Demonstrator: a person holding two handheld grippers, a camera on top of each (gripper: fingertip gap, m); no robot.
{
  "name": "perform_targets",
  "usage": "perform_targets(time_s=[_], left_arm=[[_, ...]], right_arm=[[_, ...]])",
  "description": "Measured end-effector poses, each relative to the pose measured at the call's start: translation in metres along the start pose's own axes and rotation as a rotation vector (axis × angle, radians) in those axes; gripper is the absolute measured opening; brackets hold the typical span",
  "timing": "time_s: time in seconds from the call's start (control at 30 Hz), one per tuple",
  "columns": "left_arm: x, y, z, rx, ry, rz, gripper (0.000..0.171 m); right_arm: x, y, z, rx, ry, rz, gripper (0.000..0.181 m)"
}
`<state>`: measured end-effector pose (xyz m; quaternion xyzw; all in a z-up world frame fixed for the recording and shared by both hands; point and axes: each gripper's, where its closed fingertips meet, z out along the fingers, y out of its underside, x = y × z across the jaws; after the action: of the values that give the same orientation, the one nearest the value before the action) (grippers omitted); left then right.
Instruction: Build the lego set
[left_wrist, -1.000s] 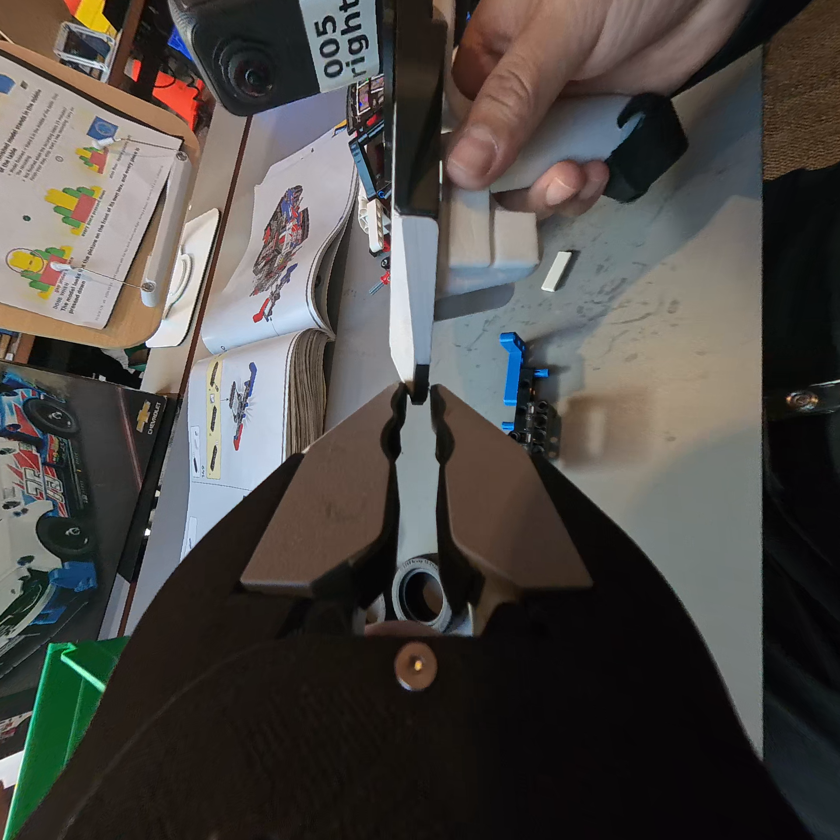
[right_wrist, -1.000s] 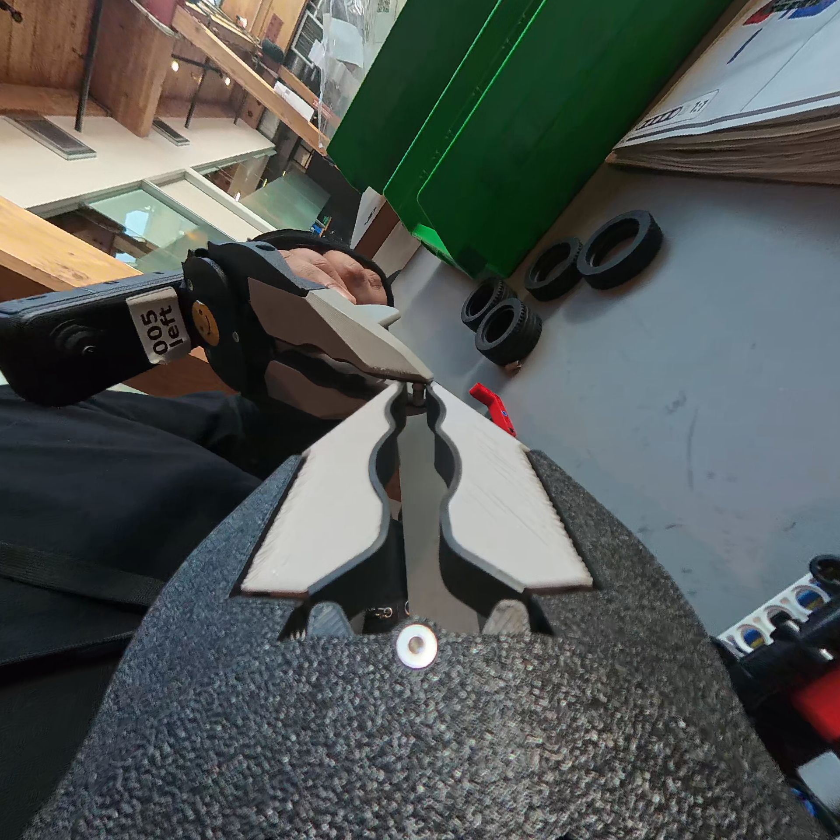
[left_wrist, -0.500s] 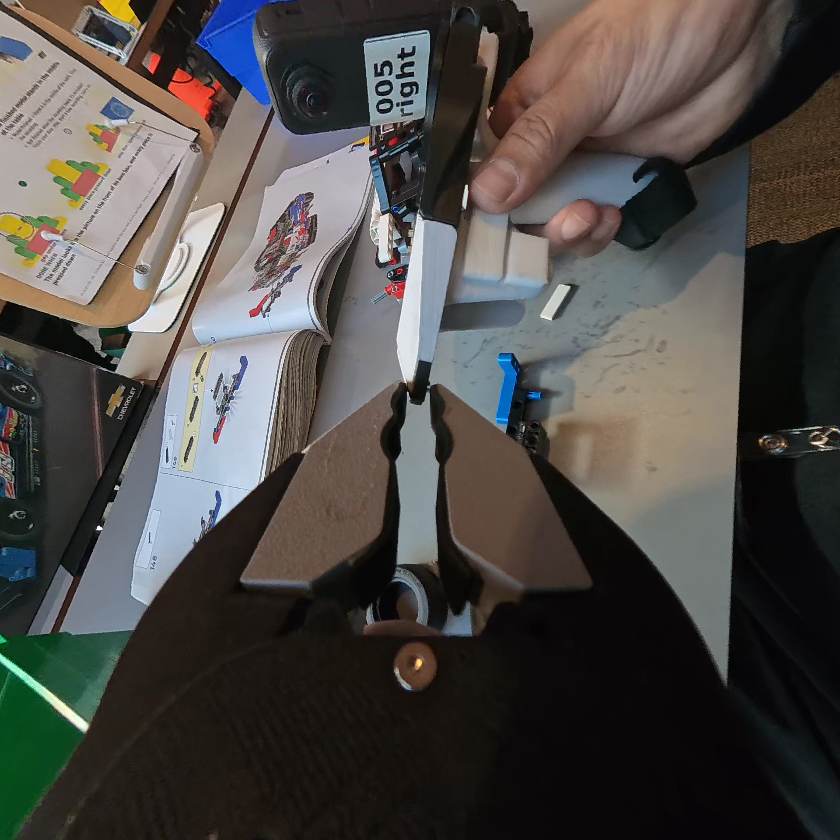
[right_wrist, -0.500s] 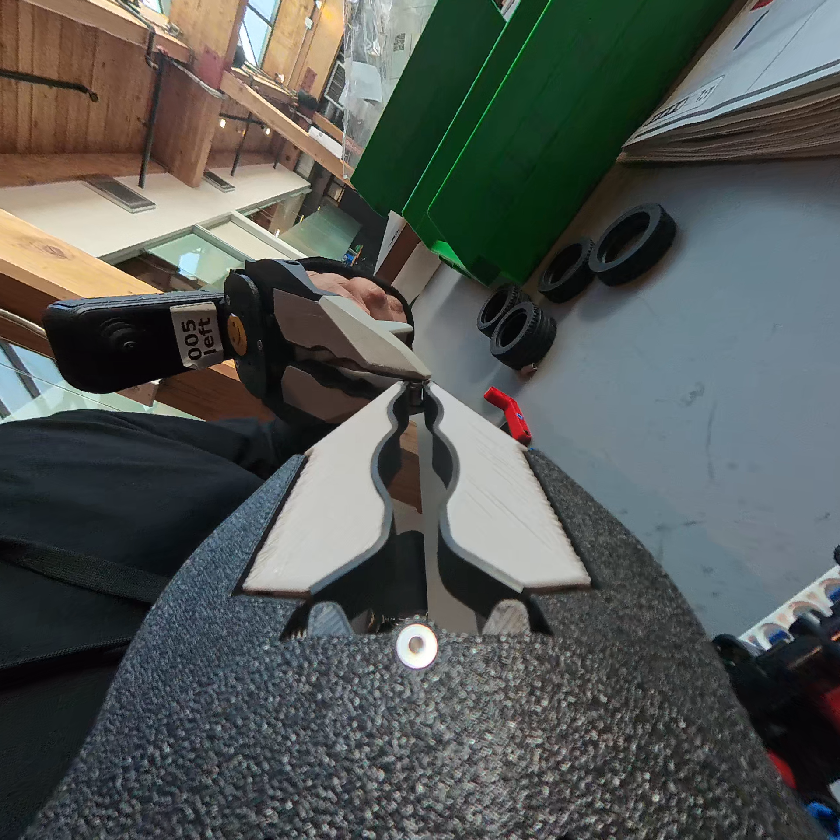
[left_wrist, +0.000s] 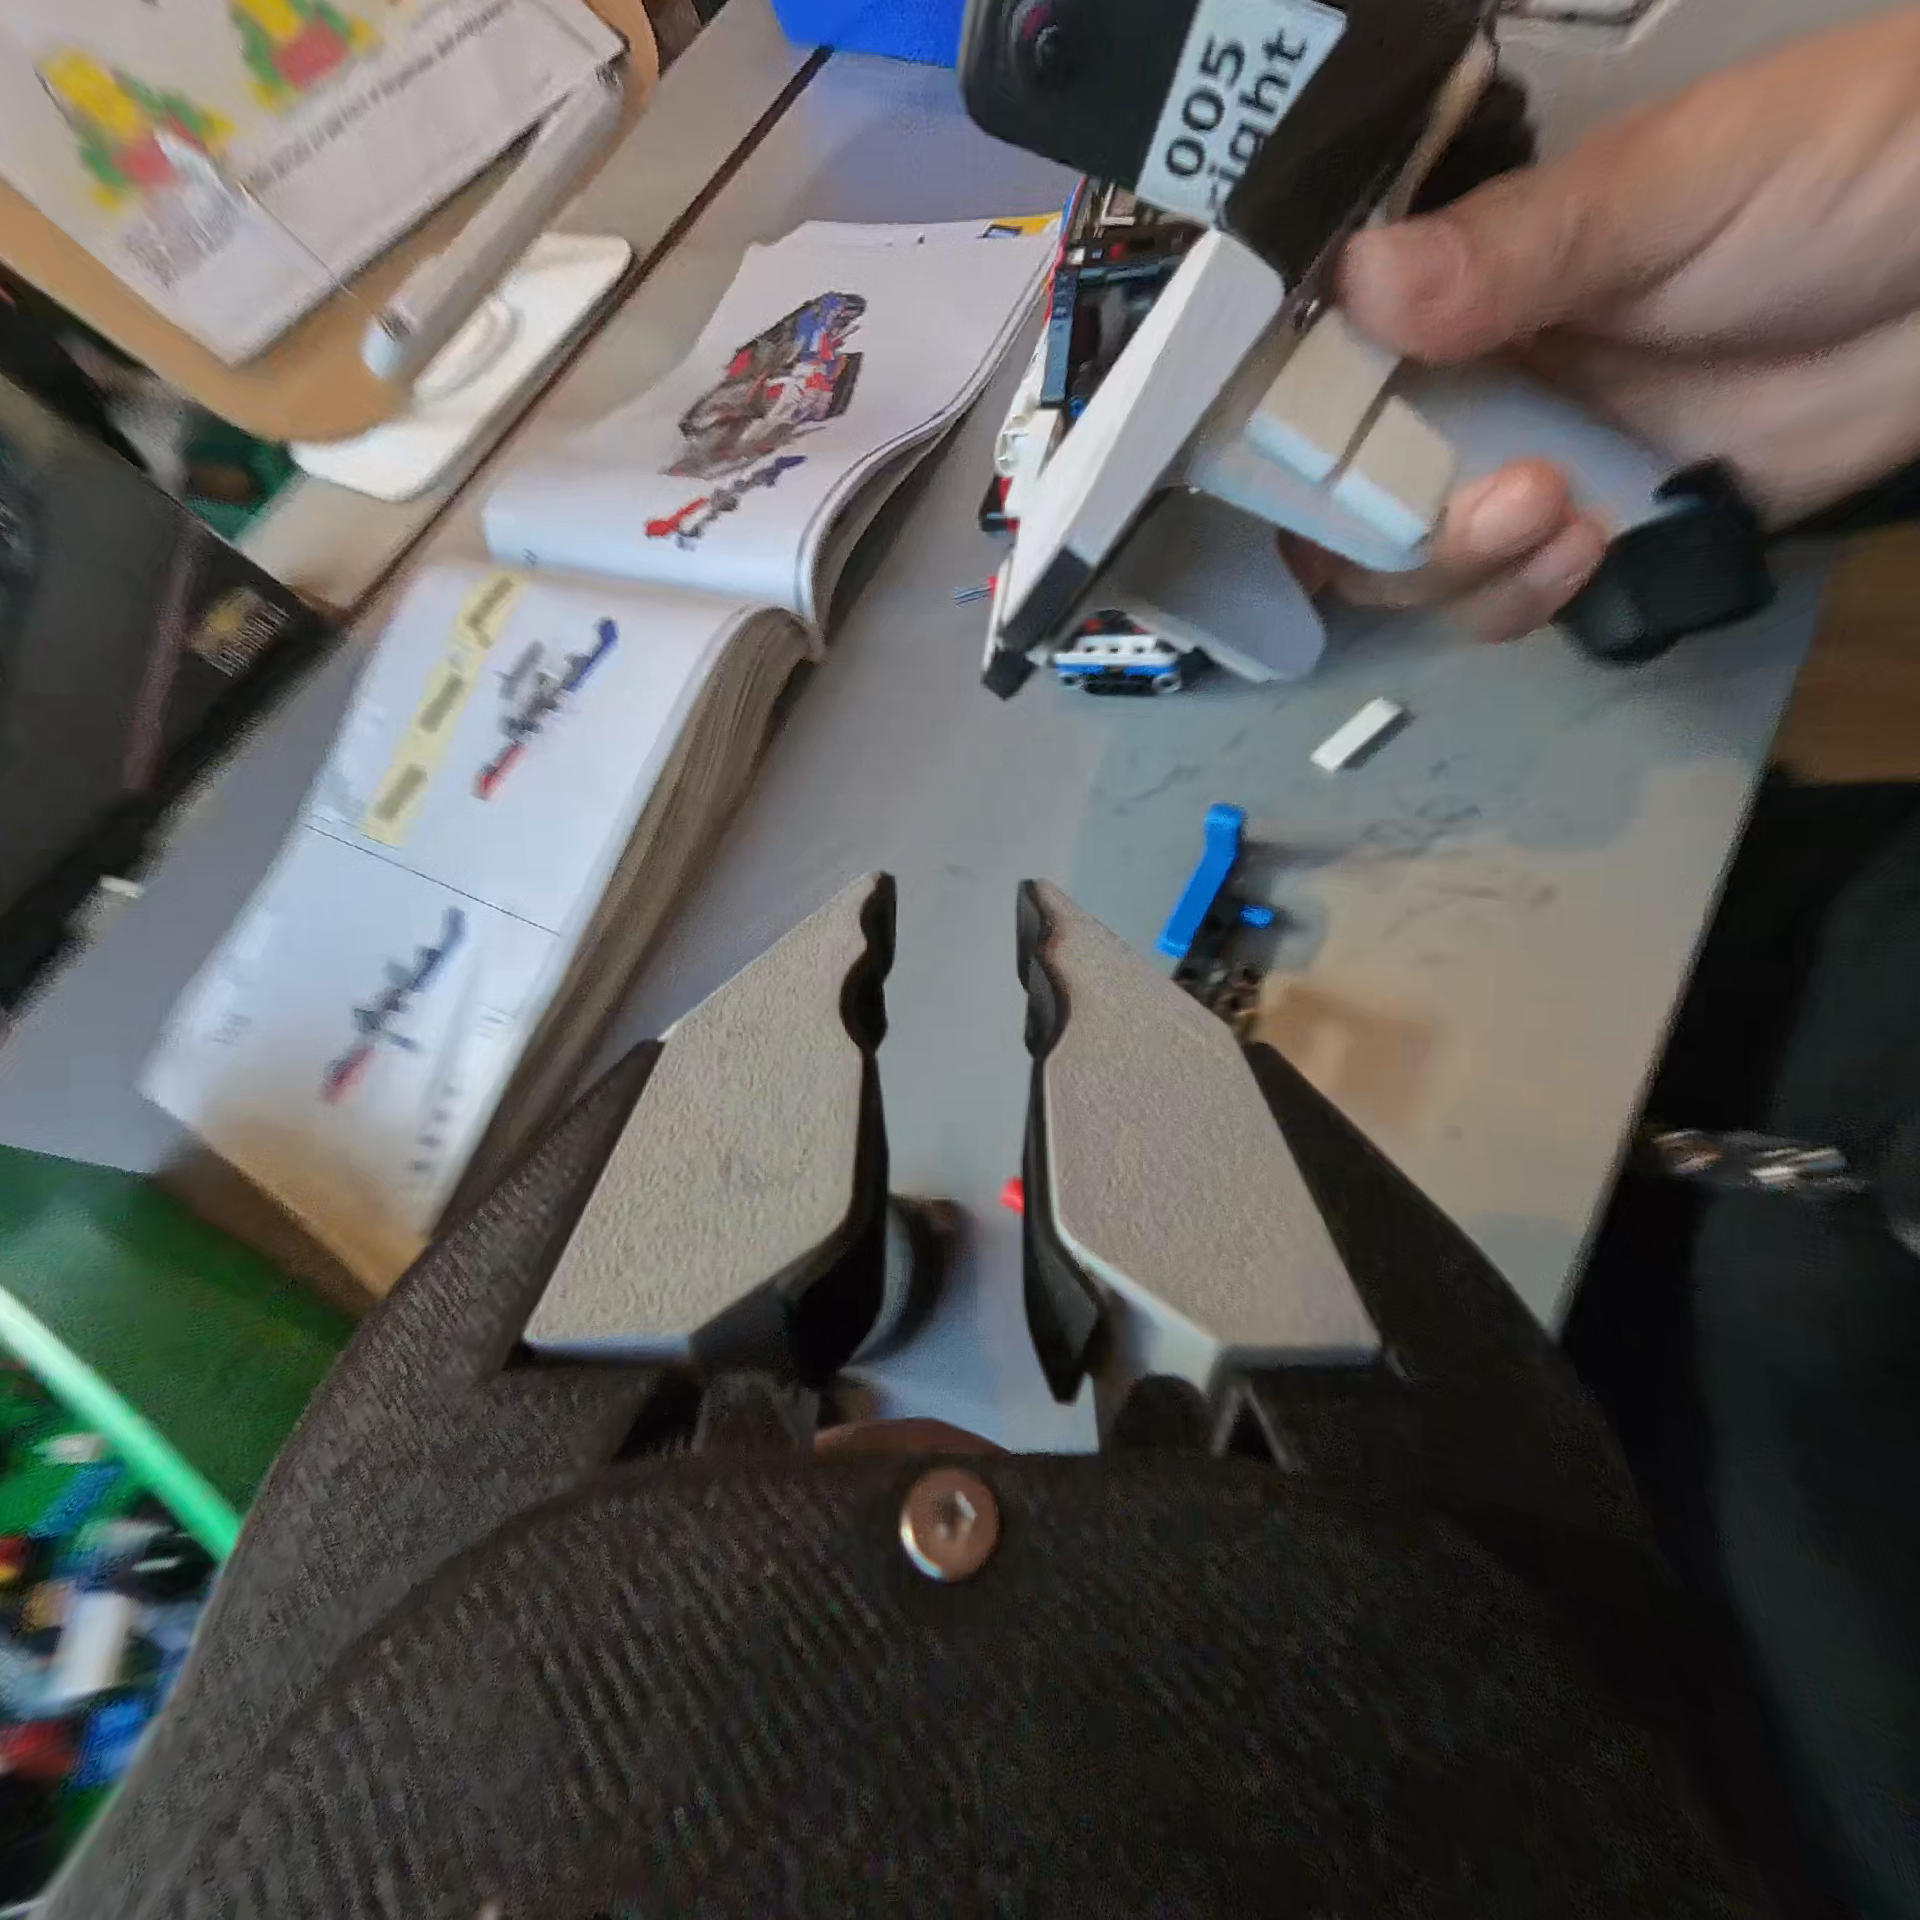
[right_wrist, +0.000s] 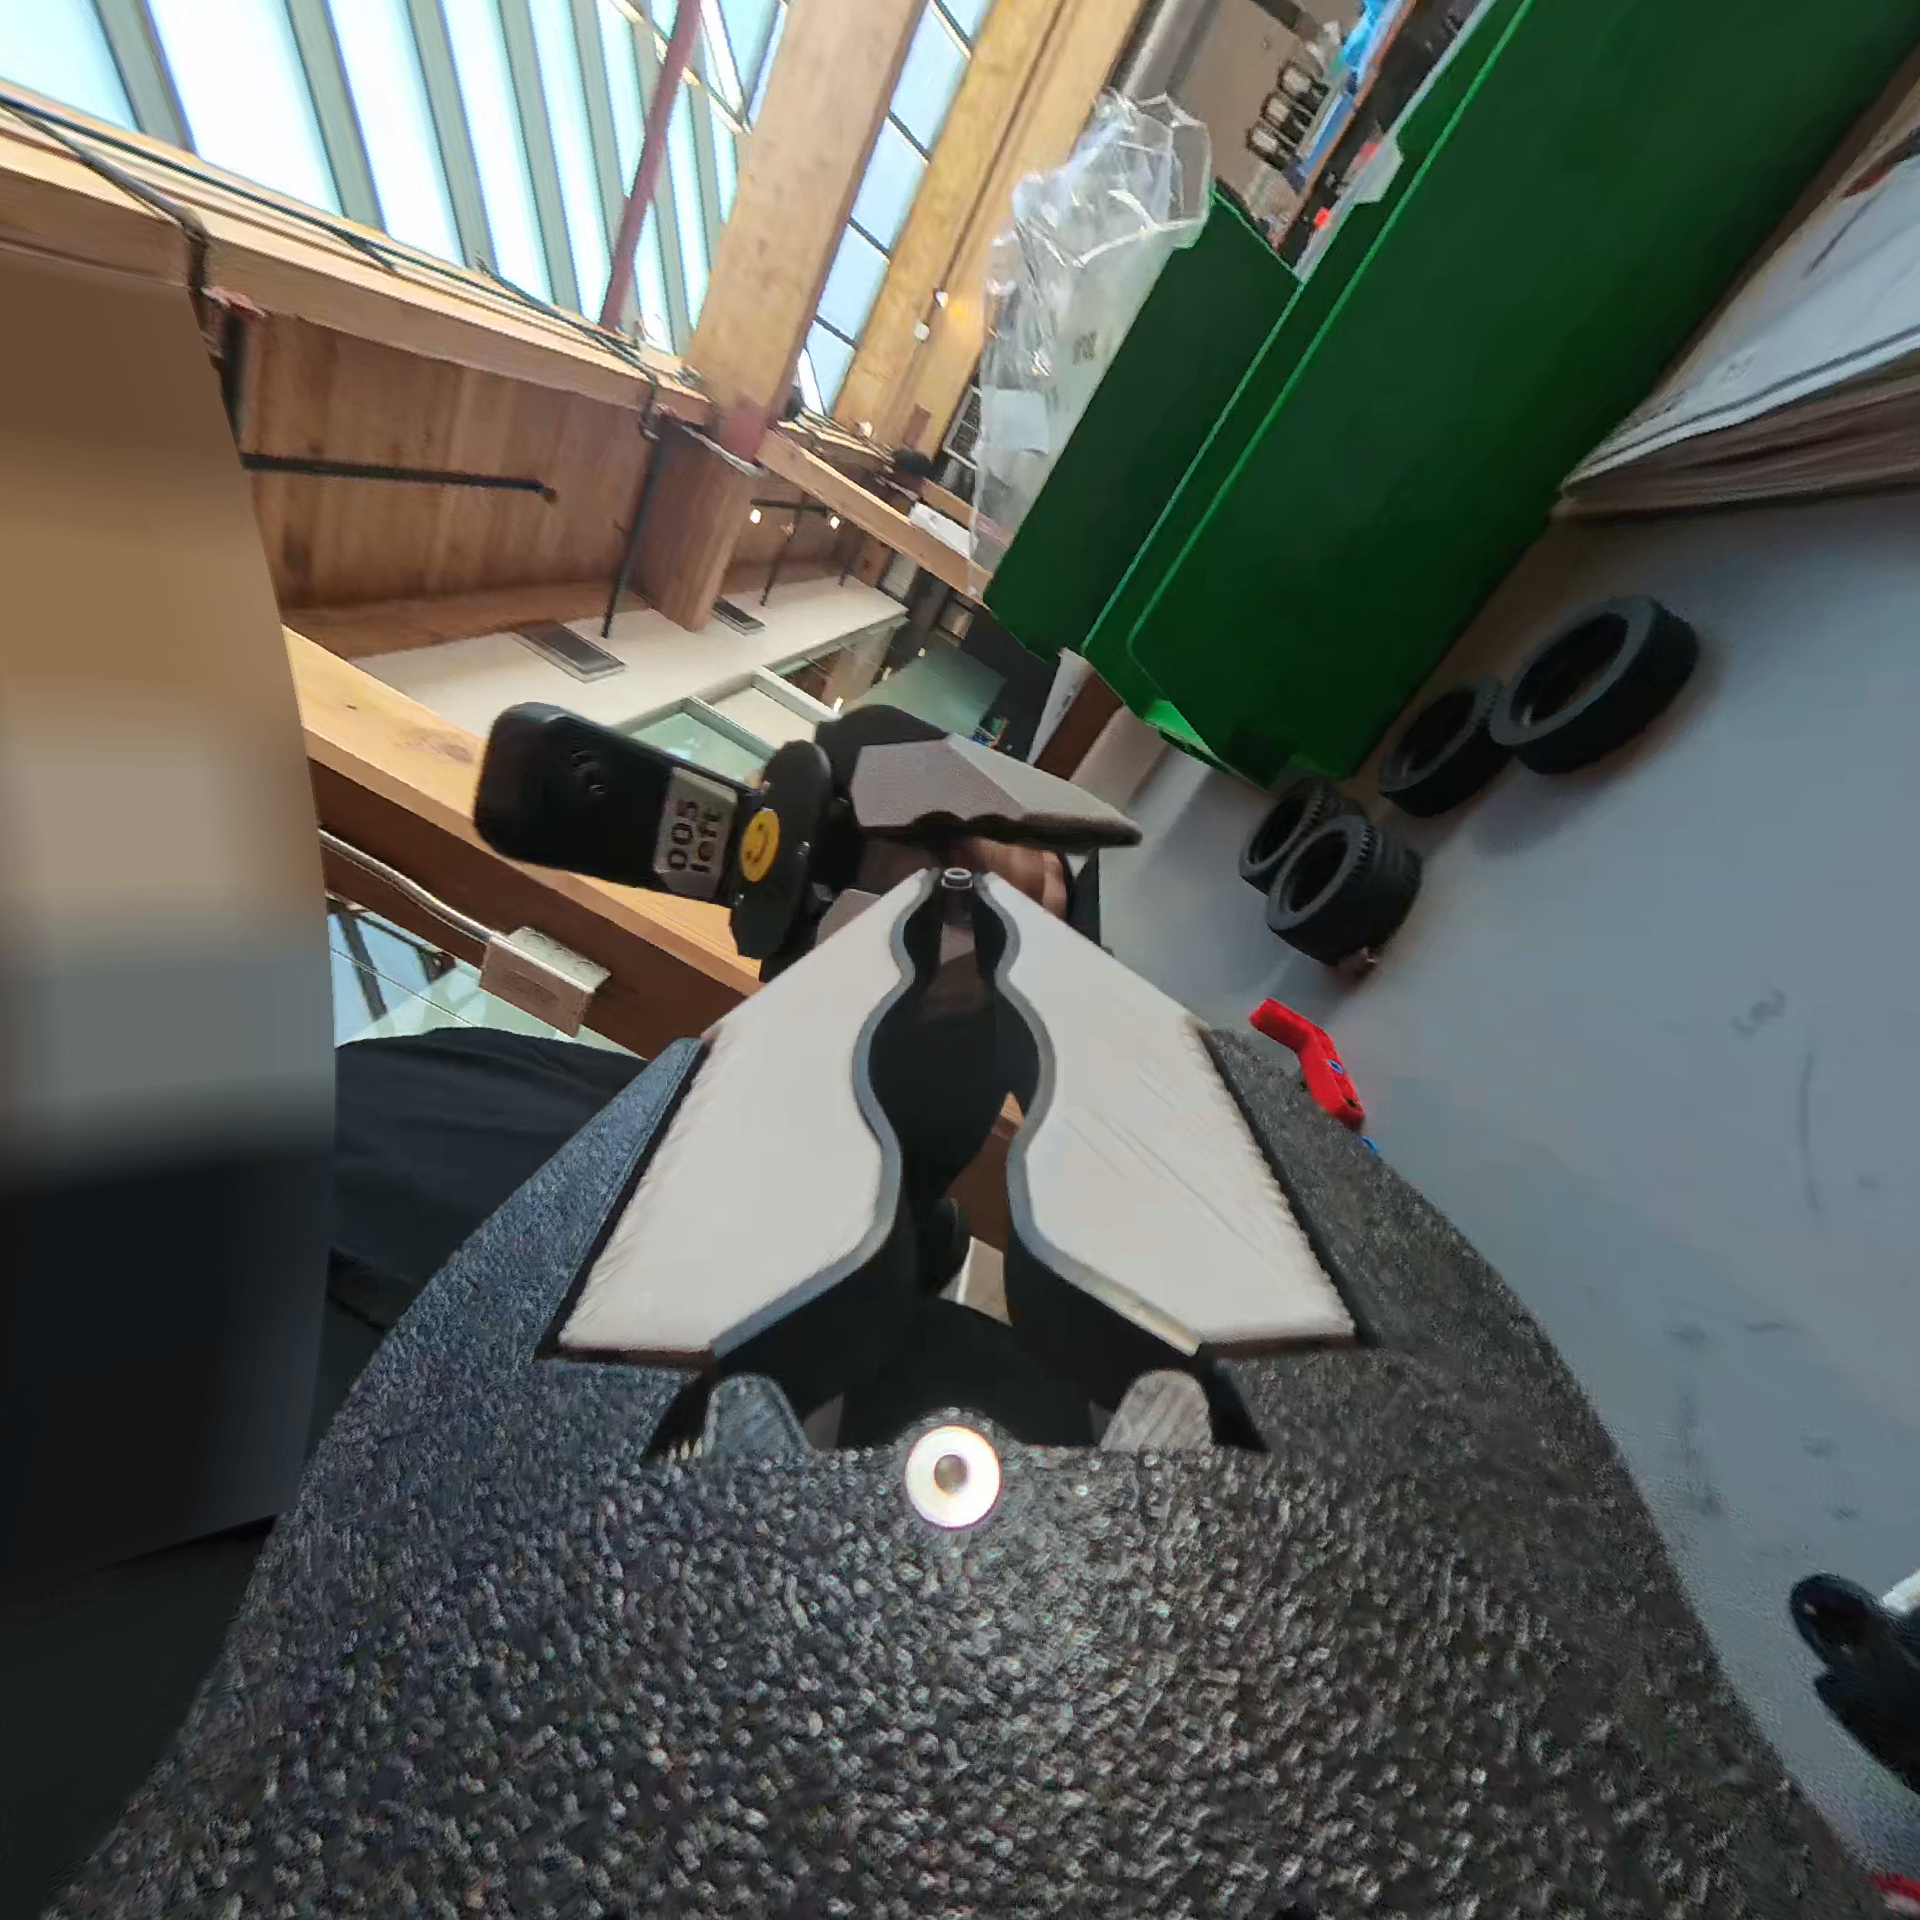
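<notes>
My left gripper (left_wrist: 956, 914) is open and empty above the grey table (left_wrist: 935, 748). My right gripper (right_wrist: 956, 896) is shut on a small grey pin (right_wrist: 956, 881). In the left wrist view the right gripper (left_wrist: 1003, 675) is held by a hand up and to the right, apart from my left fingertips. In the right wrist view the left gripper (right_wrist: 987, 805) sits just beyond the pin. A blue and black lego piece (left_wrist: 1205, 883) lies right of the left gripper. The partly built car (left_wrist: 1117, 649) shows behind the right gripper.
An open instruction book (left_wrist: 623, 623) lies to the left. A small white tile (left_wrist: 1356, 735) lies on the right. Three black tyres (right_wrist: 1340, 883) and a red piece (right_wrist: 1309, 1060) lie near green bins (right_wrist: 1455, 416). A black box (left_wrist: 125, 644) stands at far left. The grippers' ends are close to 4 cm from one another.
The two grippers were tip to tip on the small pin. My left gripper has opened and drawn back. The right gripper keeps the pin and has moved away.
</notes>
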<state>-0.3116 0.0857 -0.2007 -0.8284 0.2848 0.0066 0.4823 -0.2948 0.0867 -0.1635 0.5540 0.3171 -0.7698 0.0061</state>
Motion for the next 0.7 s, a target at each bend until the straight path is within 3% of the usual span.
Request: perform_targets(time_s=[0.13,0.23,0.33,0.43,0.7], left_arm=[[0.034,-0.018,-0.006,0.161,0.263,-0.402,0.011],[0.034,-0.024,-0.007,0.223,0.392,-0.611,0.013],[0.028,-0.047,-0.025,0.402,0.559,-0.797,0.005],[0.024,-0.054,-0.034,0.467,0.648,-0.892,0.006],[0.023,-0.059,-0.034,0.502,0.701,-0.976,0.008]], right_arm=[[-0.011,-0.005,0.001,0.041,-0.058,-0.045,0.005],[-0.022,-0.004,0.006,0.046,-0.122,-0.041,0.005],[-0.028,-0.002,0.009,0.046,-0.145,-0.068,0.004],[-0.032,-0.001,0.008,0.047,-0.136,-0.135,0.005],[-0.037,0.003,0.011,0.033,-0.122,-0.234,0.005]])
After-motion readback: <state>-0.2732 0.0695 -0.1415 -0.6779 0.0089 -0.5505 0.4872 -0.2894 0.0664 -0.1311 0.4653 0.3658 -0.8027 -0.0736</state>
